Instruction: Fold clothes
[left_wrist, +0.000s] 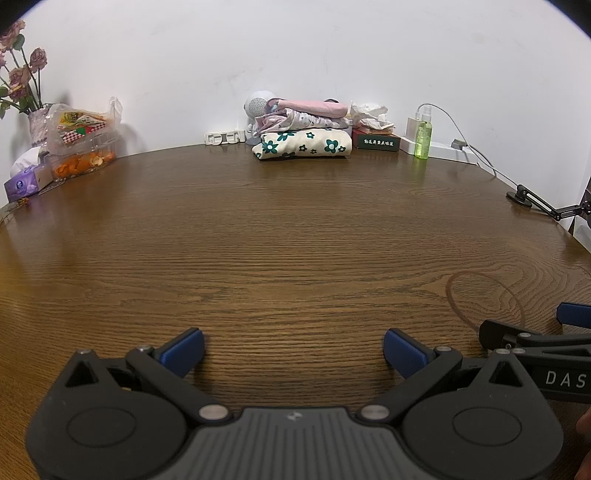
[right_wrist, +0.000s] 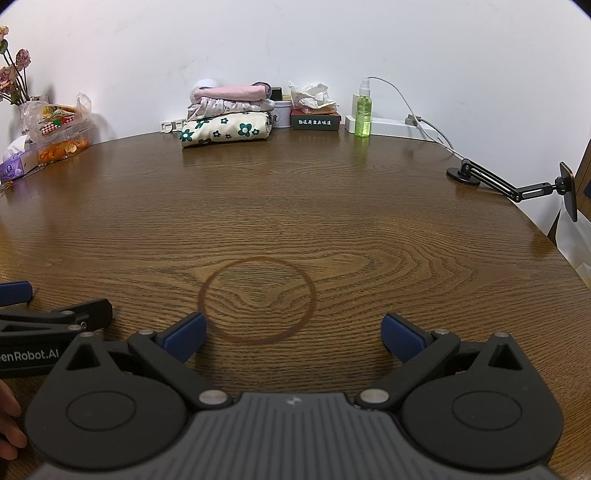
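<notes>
Folded clothes (left_wrist: 303, 131) sit in a neat stack at the far edge of the tabletop (left_wrist: 280, 236), against the white wall: a cream piece with dark green flowers at the bottom, a pale lilac print above it, a pink one on top. Just beside the stack toward the right edge are a dark green box (right_wrist: 315, 122) topped with crumpled tissue, then a green spray bottle (right_wrist: 362, 110) and a white power strip (right_wrist: 391, 123) with a cable. A black jointed phone mount (right_wrist: 513, 181) stands near the right edge. At the far left corner are a vase of dried roses (left_wrist: 26, 85), a bag of snacks and a purple tissue pack (left_wrist: 26, 182). The left tool (left_wrist: 293, 349) hovers low over the near edge, blue pads spread wide, holding nothing. The right tool (right_wrist: 293, 332) is beside it, likewise spread and empty, just behind a dark ring stain (right_wrist: 257, 299) in the wood
</notes>
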